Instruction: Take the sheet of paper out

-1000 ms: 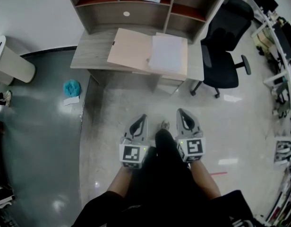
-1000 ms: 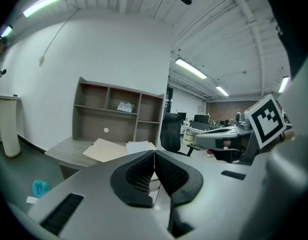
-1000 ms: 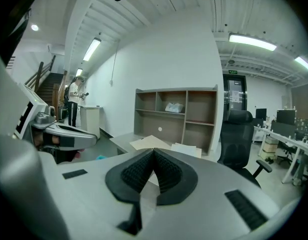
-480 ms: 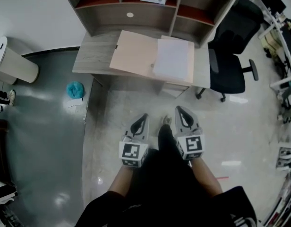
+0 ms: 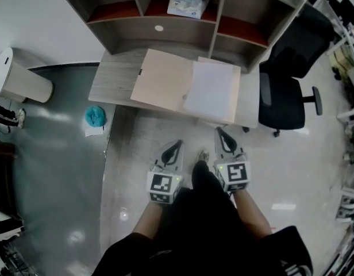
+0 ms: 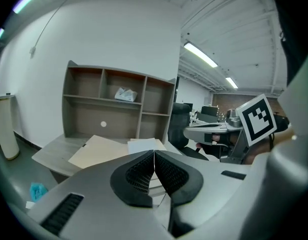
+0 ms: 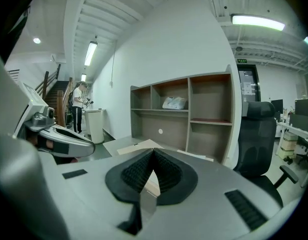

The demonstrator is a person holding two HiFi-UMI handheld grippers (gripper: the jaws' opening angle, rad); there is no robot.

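An open tan folder (image 5: 165,79) lies on the grey desk (image 5: 111,76), with a white sheet of paper (image 5: 210,89) on its right half. The folder (image 6: 101,150) and sheet (image 6: 143,145) also show past the jaws in the left gripper view. My left gripper (image 5: 173,147) and right gripper (image 5: 220,133) are both shut and empty, held side by side over the floor, short of the desk's front edge. In the right gripper view the folder (image 7: 139,145) is just beyond the closed jaws.
A shelf unit (image 5: 183,16) stands at the desk's back with a white packet (image 5: 187,2) in its middle cell. A black office chair (image 5: 286,91) is right of the desk. A white bin (image 5: 19,79) and a teal cloth (image 5: 95,117) are on the floor at left.
The desk, folder and sheet have come closer and lower in the head view as both grippers moved forward toward them. Both stay shut.
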